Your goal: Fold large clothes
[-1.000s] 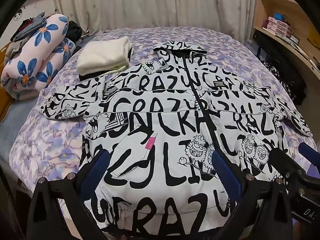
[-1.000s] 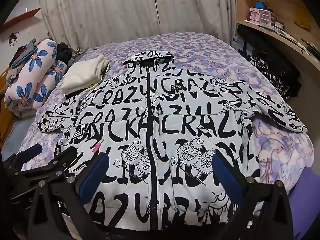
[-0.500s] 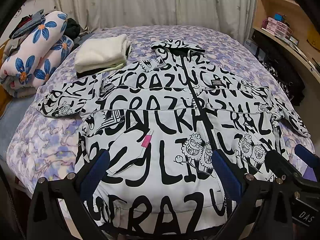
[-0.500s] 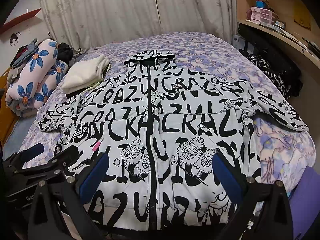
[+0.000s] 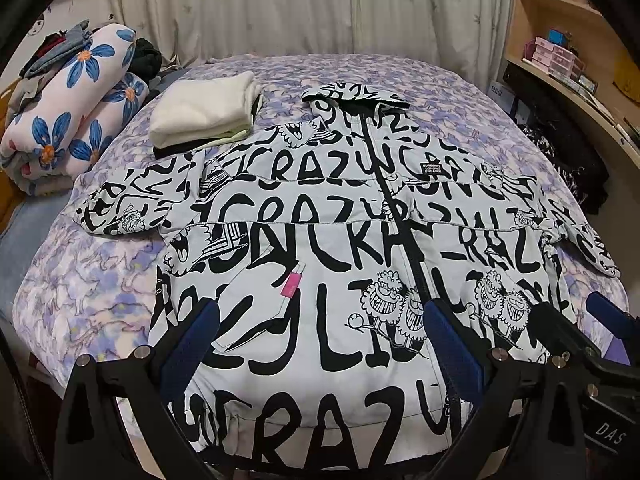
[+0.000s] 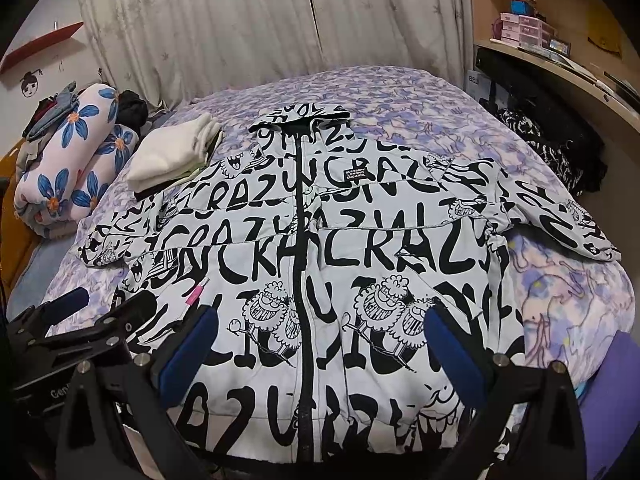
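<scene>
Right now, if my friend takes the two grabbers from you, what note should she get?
Left gripper: jaws open, holding nothing, over the hem left of the zip.
Right gripper: jaws open, holding nothing, over the hem around the zip.
Jacket: flat on the bed, front up, zipped, both sleeves spread out, hood at the far end.
Done: the jacket is laid out; a folded cream pile sits beside its left shoulder.
Left: all the folding. Probably sleeves in first, then fold the body.
</scene>
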